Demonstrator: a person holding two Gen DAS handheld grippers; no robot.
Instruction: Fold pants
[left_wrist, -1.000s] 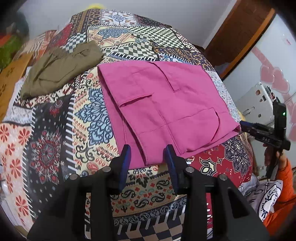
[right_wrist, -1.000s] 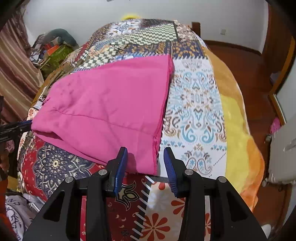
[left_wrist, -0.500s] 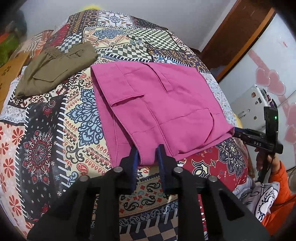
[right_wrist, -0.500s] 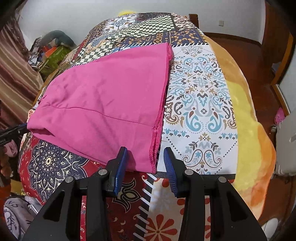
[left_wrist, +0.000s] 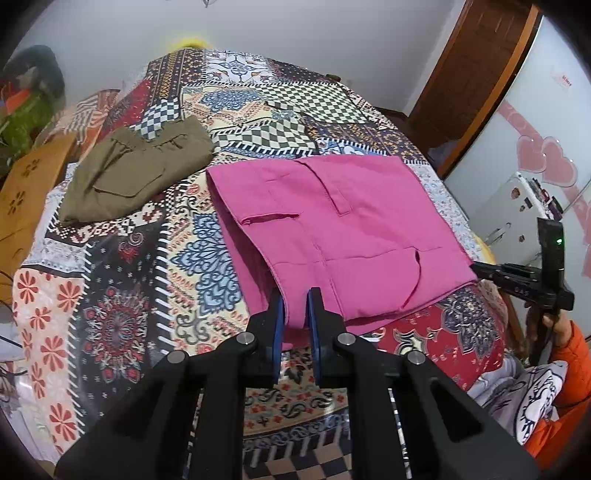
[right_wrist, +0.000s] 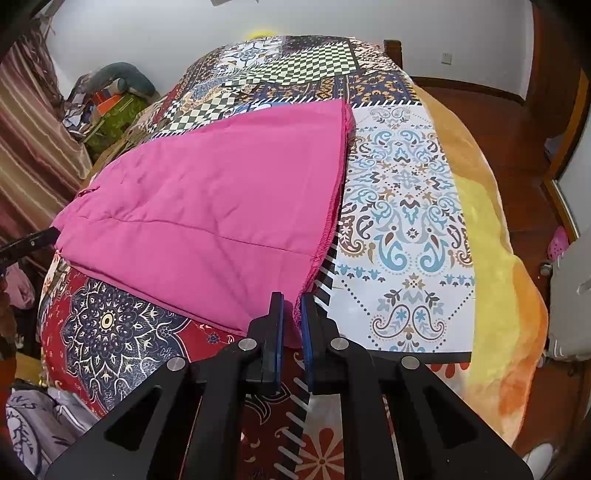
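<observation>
Both the left gripper (left_wrist: 295, 306) and right gripper (right_wrist: 291, 314) have just closed onto the pink pants' (left_wrist: 332, 221) near-edge corners on the bed (left_wrist: 122, 295), ready to lift and fold.

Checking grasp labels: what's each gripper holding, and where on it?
Both grip the pink pants. The left gripper pinches the near edge on the pocket side; the right gripper pinches the near corner at the hem end.

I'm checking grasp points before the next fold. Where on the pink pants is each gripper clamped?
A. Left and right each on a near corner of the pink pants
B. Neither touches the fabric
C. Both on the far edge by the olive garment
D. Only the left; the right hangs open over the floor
A: the left gripper pinches one near corner of the pink pants, and the right gripper pinches the other near corner.
</observation>
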